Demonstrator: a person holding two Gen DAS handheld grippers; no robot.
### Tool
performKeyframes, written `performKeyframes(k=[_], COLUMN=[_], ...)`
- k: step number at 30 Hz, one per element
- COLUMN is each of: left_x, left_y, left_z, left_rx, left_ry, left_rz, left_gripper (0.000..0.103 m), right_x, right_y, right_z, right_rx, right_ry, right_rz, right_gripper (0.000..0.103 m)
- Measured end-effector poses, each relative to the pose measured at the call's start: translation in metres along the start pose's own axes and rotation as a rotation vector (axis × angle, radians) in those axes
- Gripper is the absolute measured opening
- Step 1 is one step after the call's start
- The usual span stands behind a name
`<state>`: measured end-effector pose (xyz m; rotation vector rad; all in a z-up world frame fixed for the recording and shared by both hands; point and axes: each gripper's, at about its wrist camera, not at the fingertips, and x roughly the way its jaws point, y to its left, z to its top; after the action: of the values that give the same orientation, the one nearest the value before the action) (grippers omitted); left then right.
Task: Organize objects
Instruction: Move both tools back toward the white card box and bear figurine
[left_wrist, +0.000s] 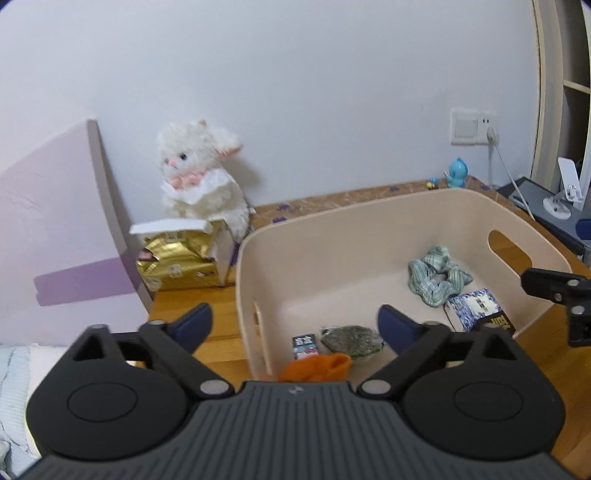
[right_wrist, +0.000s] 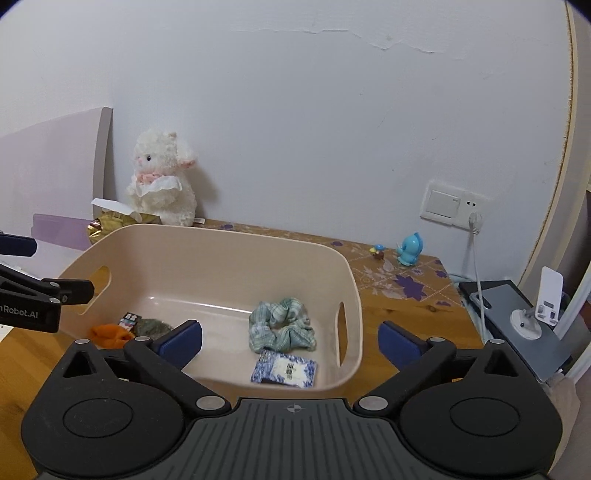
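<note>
A beige plastic bin stands on the wooden desk. Inside lie a green striped scrunchie, a blue-patterned box, an orange cloth, a small card box and a grey-green packet. My left gripper is open and empty over the bin's left wall. My right gripper is open and empty above the bin's near right side.
A white plush sheep sits by the wall behind a gold-wrapped box. A blue toy figure and a tiny figurine stand at the back right. A wall socket with a cable and a phone stand are at the right.
</note>
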<state>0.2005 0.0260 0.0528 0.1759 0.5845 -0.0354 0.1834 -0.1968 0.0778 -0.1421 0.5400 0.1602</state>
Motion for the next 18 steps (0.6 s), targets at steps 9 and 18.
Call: performKeyframes(k=[9, 18], left_x=[-0.032, -0.032], left_y=[0.007, 0.014], left_z=[-0.017, -0.057], left_rx=[-0.012, -0.033], left_ry=[0.005, 0.077], left_rz=[-0.005, -0.001], left_gripper=[0.1, 0.1], right_x=[-0.026, -0.026], right_y=[0.009, 0.022], right_z=[-0.02, -0.055], right_rx=[-0.028, -0.069], right_ry=[0.022, 0.124], right_rz=[0.014, 0.037], right_gripper=[0.103, 0.103])
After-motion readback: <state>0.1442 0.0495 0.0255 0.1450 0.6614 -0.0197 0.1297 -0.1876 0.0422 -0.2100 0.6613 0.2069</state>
